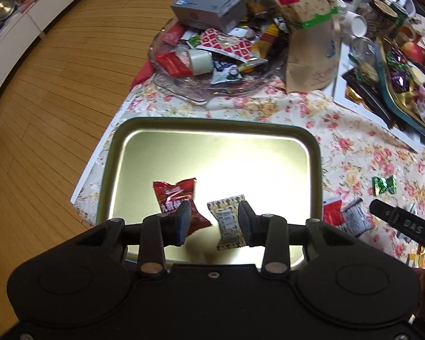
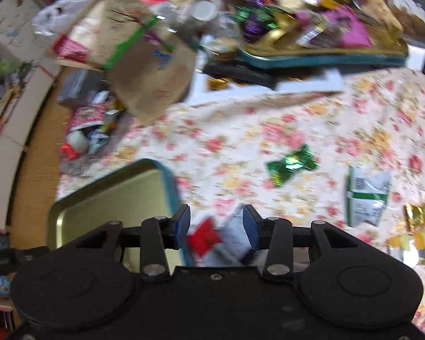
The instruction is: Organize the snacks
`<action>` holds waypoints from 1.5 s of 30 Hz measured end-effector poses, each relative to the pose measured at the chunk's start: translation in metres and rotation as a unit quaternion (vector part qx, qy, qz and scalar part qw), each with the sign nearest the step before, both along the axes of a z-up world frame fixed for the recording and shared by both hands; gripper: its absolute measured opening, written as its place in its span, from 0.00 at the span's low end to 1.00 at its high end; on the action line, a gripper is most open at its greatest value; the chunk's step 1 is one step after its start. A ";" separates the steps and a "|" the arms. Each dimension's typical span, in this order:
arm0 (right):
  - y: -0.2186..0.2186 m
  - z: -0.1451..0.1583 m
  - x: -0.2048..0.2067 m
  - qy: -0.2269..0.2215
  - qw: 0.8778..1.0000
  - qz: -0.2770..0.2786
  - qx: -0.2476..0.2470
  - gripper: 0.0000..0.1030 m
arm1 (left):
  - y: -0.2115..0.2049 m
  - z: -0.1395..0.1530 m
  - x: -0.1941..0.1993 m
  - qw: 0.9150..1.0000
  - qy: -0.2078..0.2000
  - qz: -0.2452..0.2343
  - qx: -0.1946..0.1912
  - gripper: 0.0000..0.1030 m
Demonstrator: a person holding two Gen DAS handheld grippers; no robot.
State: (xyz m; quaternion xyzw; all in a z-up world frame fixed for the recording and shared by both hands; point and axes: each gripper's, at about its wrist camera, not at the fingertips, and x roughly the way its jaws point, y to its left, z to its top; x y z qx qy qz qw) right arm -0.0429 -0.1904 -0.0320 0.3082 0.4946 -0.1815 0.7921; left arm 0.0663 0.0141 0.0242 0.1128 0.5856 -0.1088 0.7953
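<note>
**A:** Where do things stand?

**B:** My left gripper [image 1: 214, 222] hangs over the near end of the shallow gold-lined metal tin with the teal rim [image 1: 316, 153], jaws wide, holding nothing. Two snacks lie inside the tin, beside each other: a red crinkled foil packet [image 1: 174, 194] and a cream patterned sachet [image 1: 229, 222].

**A:** And the right?

**B:** My right gripper [image 2: 216, 226] is also spread wide, empty, low over the flowered bench cloth [image 2: 240, 130] just right of the tin. Below the jaws sit a small red wrapper [image 2: 205, 236] and a grey-white packet [image 2: 235, 235], touching. The view is blurred, so I cannot tell whether the pads reach them.

**A:** Which step, then?

**B:** Collecting loose snacks into the tin, early going by my reading: a green foil twist candy [image 2: 291, 167] and a white-and-green pouch [image 2: 367, 195] lie further right of the tin.

**A:** Next move?

**B:** Probably settle over one packet only, close on its crimped edge, carry it left into the tin.
</note>
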 end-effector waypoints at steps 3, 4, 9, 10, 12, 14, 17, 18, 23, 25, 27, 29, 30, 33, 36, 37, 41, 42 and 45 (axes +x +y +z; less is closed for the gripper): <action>-0.004 -0.015 -0.002 0.025 1.000 -0.001 -0.005 0.43 | -0.004 -0.001 -0.004 1.000 0.008 -0.010 -0.004 0.46; -0.004 -0.020 -0.003 0.031 1.000 -0.001 -0.004 0.43 | -0.005 -0.002 -0.004 1.000 0.009 -0.011 -0.004 0.46; 0.005 -0.031 0.002 0.039 0.999 0.012 0.004 0.43 | -0.003 -0.001 -0.004 1.000 0.007 -0.009 -0.006 0.46; 0.007 -0.032 0.003 0.036 0.999 0.015 0.002 0.43 | -0.002 -0.001 -0.003 1.000 0.008 -0.006 -0.006 0.46; 0.012 -0.033 0.007 0.034 0.999 0.023 -0.003 0.43 | 0.000 -0.001 -0.001 1.000 0.010 -0.001 -0.008 0.46; 0.016 -0.033 0.009 0.033 0.999 0.031 -0.008 0.43 | 0.002 -0.001 0.000 1.000 0.012 0.003 -0.010 0.46; 0.022 -0.036 0.012 0.037 0.998 0.042 -0.015 0.44 | 0.002 -0.001 0.000 1.000 0.012 0.003 -0.010 0.46; 0.024 -0.036 0.013 0.040 0.998 0.046 -0.023 0.44 | 0.002 -0.001 0.000 1.000 0.013 0.002 -0.011 0.46; 0.035 -0.039 0.017 0.050 0.995 0.070 -0.057 0.44 | -0.001 -0.001 -0.003 1.000 0.014 -0.004 -0.011 0.46; 0.043 -0.044 0.018 0.057 0.991 0.088 -0.079 0.45 | -0.003 -0.002 -0.004 1.000 0.015 -0.005 -0.008 0.46; 0.053 -0.047 0.019 0.058 0.986 0.112 -0.113 0.48 | -0.005 -0.004 -0.005 1.000 0.018 -0.010 -0.007 0.46; 0.060 -0.051 0.020 0.062 0.978 0.136 -0.143 0.48 | -0.007 -0.005 -0.007 1.000 0.019 -0.013 -0.005 0.46; 0.063 -0.054 0.021 0.067 0.974 0.146 -0.159 0.48 | -0.008 -0.005 -0.007 1.000 0.019 -0.014 -0.004 0.46; 0.052 -0.058 0.018 0.065 0.978 0.133 -0.145 0.48 | -0.012 -0.006 -0.008 1.000 0.021 -0.016 -0.003 0.46; 0.024 -0.062 0.011 0.084 0.990 0.071 -0.088 0.44 | -0.019 -0.007 -0.011 0.999 0.025 -0.025 -0.006 0.46; 0.015 -0.065 0.008 0.100 0.990 0.058 -0.079 0.35 | -0.022 -0.007 -0.012 0.999 0.027 -0.029 -0.007 0.46; -0.010 -0.065 -0.008 0.118 0.987 0.043 -0.104 0.35 | -0.040 -0.011 -0.019 0.998 0.038 -0.051 -0.016 0.46; -0.016 -0.065 -0.013 0.120 0.986 0.038 -0.108 0.35 | -0.045 -0.013 -0.021 0.997 0.041 -0.057 -0.021 0.45; -0.033 -0.064 -0.027 0.129 0.986 0.025 -0.108 0.35 | -0.062 -0.016 -0.028 0.994 0.057 -0.077 -0.046 0.45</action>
